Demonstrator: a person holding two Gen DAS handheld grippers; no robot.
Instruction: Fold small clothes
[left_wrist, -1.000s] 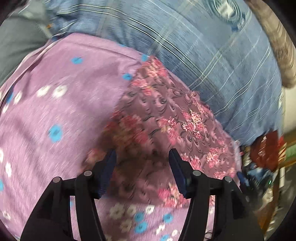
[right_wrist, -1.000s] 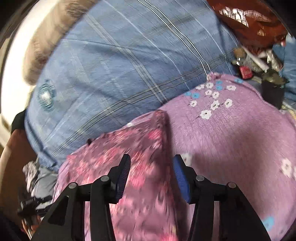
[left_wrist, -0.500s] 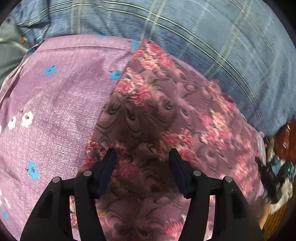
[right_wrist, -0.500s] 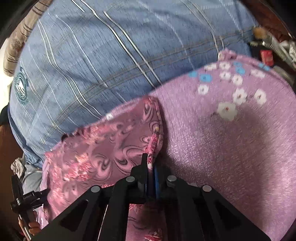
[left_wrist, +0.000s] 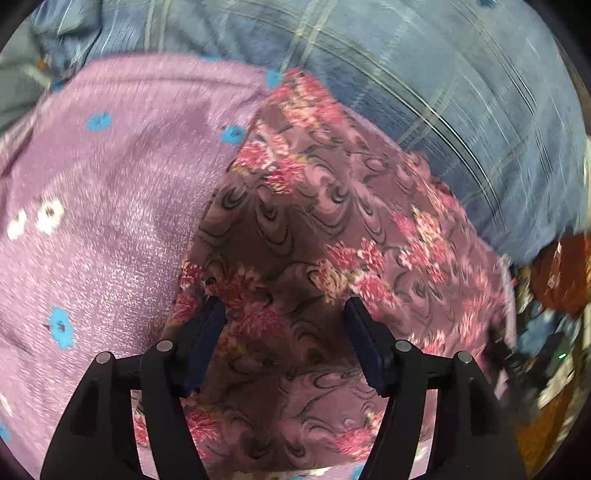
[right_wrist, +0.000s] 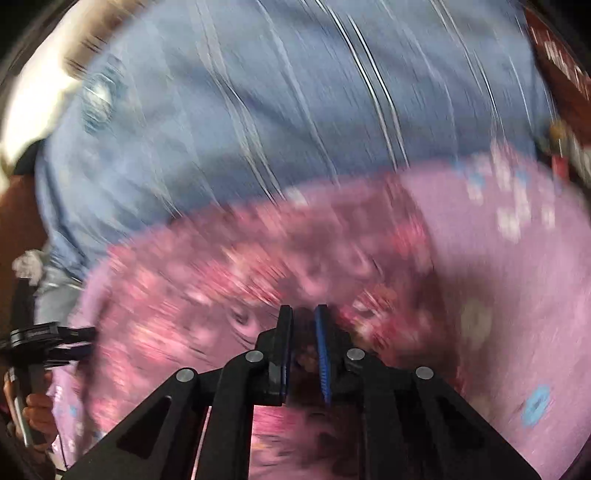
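Left gripper (left_wrist: 284, 343), fingers spread wide, poised over the garment (left_wrist: 332, 240): a thin mauve cloth printed with pink flowers and dark swirls, lying roughly flat with a straight left edge. The garment rests on a lilac sheet (left_wrist: 110, 206) of grainy weave, dotted with blue and white flowers. Beyond lies a blue plaid cloth (left_wrist: 461, 92) with pale stripes. Right gripper (right_wrist: 303, 339), heavily blurred view: fingers drawn to a narrow gap over the garment (right_wrist: 221, 295); whether cloth is pinched between them cannot be told.
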